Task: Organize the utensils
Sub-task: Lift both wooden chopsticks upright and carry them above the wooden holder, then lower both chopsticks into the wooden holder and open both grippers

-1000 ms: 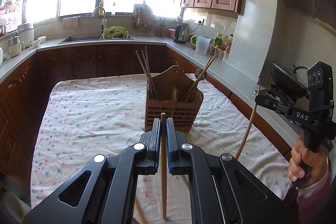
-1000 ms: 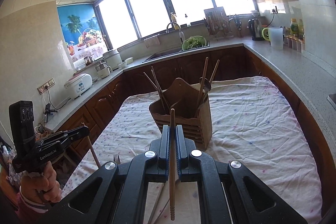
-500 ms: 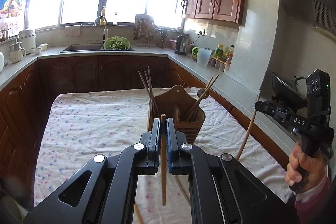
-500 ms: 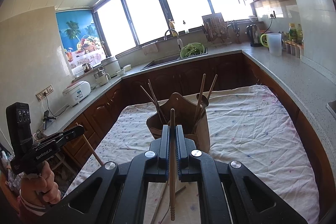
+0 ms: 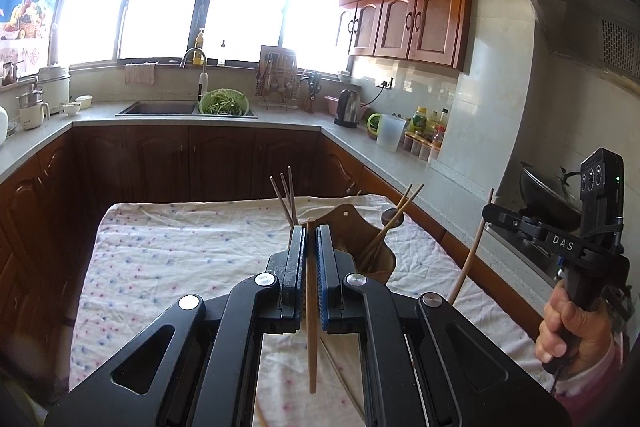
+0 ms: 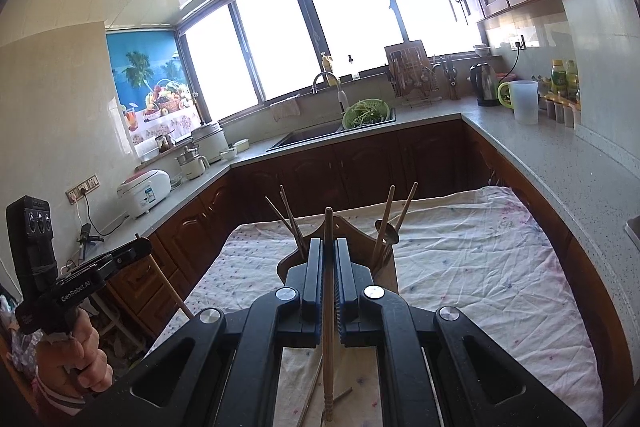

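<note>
Upright between the closed jaws of the left gripper (image 5: 310, 247) stands one wooden chopstick (image 5: 311, 327), its top just above the pads and its lower end hanging free over the cloth. Likewise the right gripper (image 6: 329, 263) is clamped on a second chopstick (image 6: 328, 327), also near vertical, with a ribbed lower end hanging above the cloth. Directly beyond each gripper sits the wooden utensil holder (image 5: 376, 259), partly hidden by the fingers; in its left compartment three dark chopsticks (image 5: 285, 201) lean, and in its right compartment two pale chopsticks (image 6: 394, 219) stand beside what looks like a ladle or spoon head (image 5: 391, 215). More loose sticks (image 6: 316, 387) lie on the cloth beneath the right gripper, mostly covered by its black frame. Holder and sticks rest on a table draped in a white cloth with small coloured dots (image 5: 180, 251). From the left wrist view a hand (image 5: 572, 331) grips the right tool's handle at the right edge, its chopstick slanting down toward the cloth. Behind the table runs a counter with a sink (image 5: 160, 108), a green colander of greens (image 5: 224, 103), an electric kettle (image 5: 348, 108) and a white jug (image 5: 390, 133).
</note>
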`<move>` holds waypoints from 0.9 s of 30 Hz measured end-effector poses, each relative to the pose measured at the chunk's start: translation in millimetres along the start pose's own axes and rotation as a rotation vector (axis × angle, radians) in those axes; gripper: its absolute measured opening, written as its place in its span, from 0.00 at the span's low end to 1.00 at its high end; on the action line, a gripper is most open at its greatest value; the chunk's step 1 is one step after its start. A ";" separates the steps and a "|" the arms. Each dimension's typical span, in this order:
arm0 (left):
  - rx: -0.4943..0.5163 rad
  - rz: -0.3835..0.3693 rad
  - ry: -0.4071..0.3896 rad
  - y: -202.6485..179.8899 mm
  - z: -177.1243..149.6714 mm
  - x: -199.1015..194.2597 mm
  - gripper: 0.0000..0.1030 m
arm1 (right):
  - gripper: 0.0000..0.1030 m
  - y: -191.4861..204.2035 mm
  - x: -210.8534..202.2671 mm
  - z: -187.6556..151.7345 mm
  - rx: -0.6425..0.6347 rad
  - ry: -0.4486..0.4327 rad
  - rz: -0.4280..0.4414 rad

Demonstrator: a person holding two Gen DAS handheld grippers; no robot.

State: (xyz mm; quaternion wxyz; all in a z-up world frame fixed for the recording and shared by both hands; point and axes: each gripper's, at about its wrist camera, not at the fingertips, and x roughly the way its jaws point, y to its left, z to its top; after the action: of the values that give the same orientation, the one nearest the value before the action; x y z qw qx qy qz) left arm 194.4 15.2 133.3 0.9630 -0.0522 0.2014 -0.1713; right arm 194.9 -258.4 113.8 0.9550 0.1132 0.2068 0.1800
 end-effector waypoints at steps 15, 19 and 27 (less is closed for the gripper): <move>0.018 -0.007 -0.109 -1.2 50.7 13.0 0.04 | 0.05 -3.5 24.5 51.4 -0.005 -0.092 -0.015; 0.033 -0.008 -0.144 -2.7 66.8 20.5 0.04 | 0.05 -5.8 30.8 68.0 -0.010 -0.122 -0.022; 0.068 -0.004 -0.175 -8.9 87.8 49.2 0.04 | 0.05 -11.9 50.8 88.5 -0.021 -0.153 -0.046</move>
State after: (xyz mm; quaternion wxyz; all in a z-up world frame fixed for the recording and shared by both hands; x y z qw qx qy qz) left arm 269.6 -7.6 196.8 0.9778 -0.0348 0.1102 -0.1749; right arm 280.1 -261.9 171.0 0.9731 0.1119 0.1338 0.1508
